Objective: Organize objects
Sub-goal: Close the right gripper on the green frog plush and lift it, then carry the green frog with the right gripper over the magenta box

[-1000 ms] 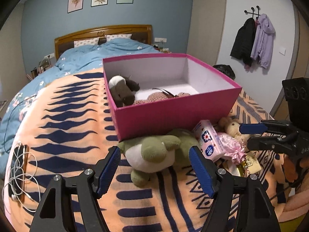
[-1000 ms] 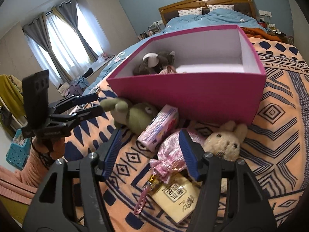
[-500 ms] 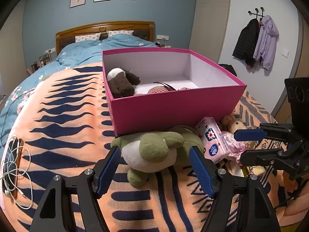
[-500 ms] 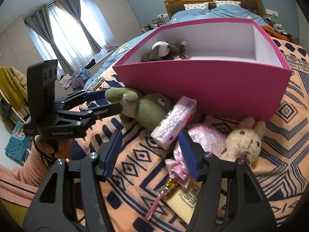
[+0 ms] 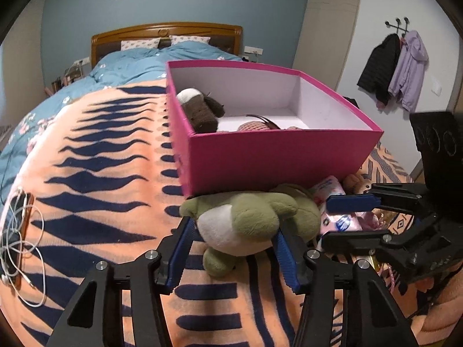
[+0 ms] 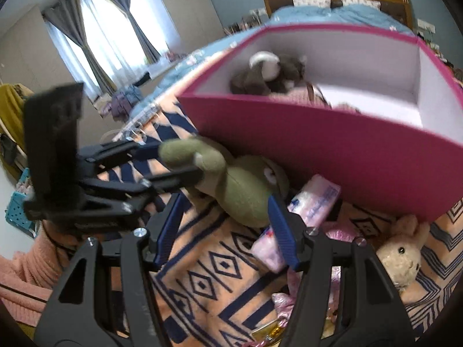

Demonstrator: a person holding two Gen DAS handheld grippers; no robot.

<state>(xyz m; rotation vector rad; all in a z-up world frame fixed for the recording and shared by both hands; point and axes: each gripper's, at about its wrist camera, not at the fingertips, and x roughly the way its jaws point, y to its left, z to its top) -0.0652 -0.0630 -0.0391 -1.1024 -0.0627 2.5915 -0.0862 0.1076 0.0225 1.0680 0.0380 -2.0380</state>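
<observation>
A green plush frog [image 5: 254, 219] lies on the orange blanket against the front of the pink box [image 5: 275, 156]. My left gripper [image 5: 231, 248] is open, its blue fingers on either side of the frog's white belly. The frog also shows in the right wrist view [image 6: 240, 185], with the left gripper [image 6: 170, 162] around its leg. My right gripper [image 6: 225, 231] is open and empty in front of the frog and the pink tissue pack [image 6: 301, 211]. In the box [image 6: 347, 144] lie a brown plush [image 5: 199, 110] and a pink knitted toy [image 5: 254, 125].
A beige bunny plush [image 6: 402, 251], a pink pouch [image 6: 338, 234] and a gold packet [image 6: 269, 329] lie on the blanket right of the tissue pack. A phone with white cable [image 5: 17, 231] lies at the blanket's left edge. Coats [image 5: 396, 66] hang on the far wall.
My left gripper has moved forward so its open fingers now straddle the frog. My right gripper has swung left and closer, toward the frog and tissue pack.
</observation>
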